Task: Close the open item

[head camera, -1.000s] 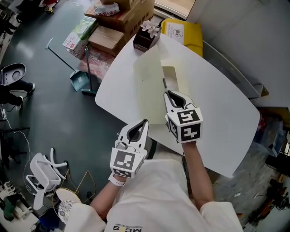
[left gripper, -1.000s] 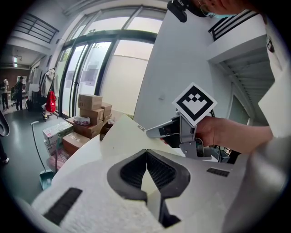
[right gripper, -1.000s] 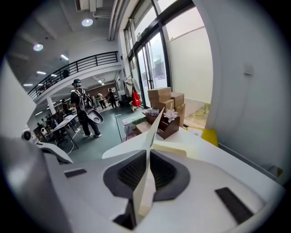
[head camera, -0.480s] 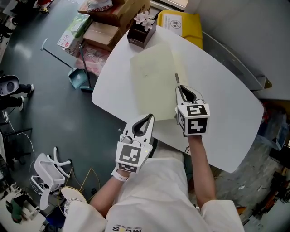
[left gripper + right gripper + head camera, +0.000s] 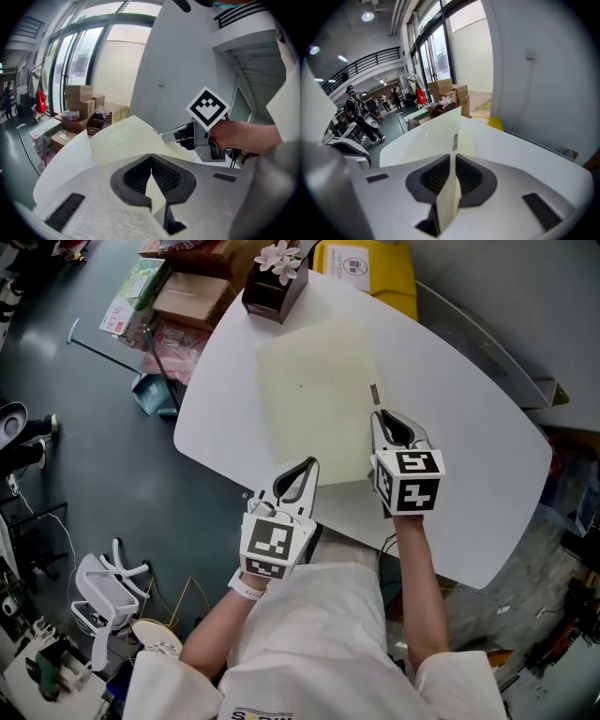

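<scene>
Right gripper [image 5: 453,157]: your jaws are opening, with the thin near edge of the pale cream flat folder [image 5: 319,399] standing between the ribbed black pads [image 5: 438,176].
Left gripper [image 5: 151,155]: your jaws are together on nothing, by the table's near edge.
Folder: it lies flat, cover down, on the white round-cornered table [image 5: 469,446]; its far corner is near the dark brown box of white flowers [image 5: 272,287].
Room: bare tabletop to your right, grey floor [image 5: 103,474] past the edge to your left.
Writing: the small grey strip [image 5: 375,393] on the folder's right edge and the white label [image 5: 354,266] on the yellow bin [image 5: 398,287] are too small to read.
</scene>
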A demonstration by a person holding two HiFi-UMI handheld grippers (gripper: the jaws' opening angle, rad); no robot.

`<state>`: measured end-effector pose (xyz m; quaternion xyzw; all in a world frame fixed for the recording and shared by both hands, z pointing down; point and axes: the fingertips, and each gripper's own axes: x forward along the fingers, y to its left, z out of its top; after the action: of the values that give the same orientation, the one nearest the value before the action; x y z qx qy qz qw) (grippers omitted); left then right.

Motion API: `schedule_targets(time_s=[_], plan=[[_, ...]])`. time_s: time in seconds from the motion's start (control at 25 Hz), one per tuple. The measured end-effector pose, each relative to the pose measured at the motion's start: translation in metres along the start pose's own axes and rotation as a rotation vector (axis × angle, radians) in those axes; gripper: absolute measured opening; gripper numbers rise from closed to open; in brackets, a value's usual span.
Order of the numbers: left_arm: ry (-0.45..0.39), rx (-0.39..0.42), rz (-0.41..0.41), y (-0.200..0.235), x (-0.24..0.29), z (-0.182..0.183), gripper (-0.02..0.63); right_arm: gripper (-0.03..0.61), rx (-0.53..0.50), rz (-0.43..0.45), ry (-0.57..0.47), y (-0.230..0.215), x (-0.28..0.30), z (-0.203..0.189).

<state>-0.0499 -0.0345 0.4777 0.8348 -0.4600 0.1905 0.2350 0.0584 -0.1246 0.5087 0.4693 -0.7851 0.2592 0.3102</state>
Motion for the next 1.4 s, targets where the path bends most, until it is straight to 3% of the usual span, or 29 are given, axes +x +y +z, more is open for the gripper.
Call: schedule_targets(time_s=[0.6,0.96,1.16,1.4], plan=[[0.078,0.021,-0.033,-0.017,0.053,-0.003,0.026,0.054,0.04,0.052,0.018,-0.033,0.031,-0.039],[0.097,0.022,-0.029,-0.023,0.081,0.001,0.026,0.054,0.017,0.103,-0.001,-0.043,0.045,-0.055],[0.111,0.033,-0.025,-0.021,0.1,0.002,0.026,0.012,-0.076,0.073,0.013,-0.054,0.049,-0.06],[0.166,0.056,-0.006,-0.014,0.129,-0.016,0.026,0.012,-0.04,0.122,-0.014,-0.056,0.048,-0.065]])
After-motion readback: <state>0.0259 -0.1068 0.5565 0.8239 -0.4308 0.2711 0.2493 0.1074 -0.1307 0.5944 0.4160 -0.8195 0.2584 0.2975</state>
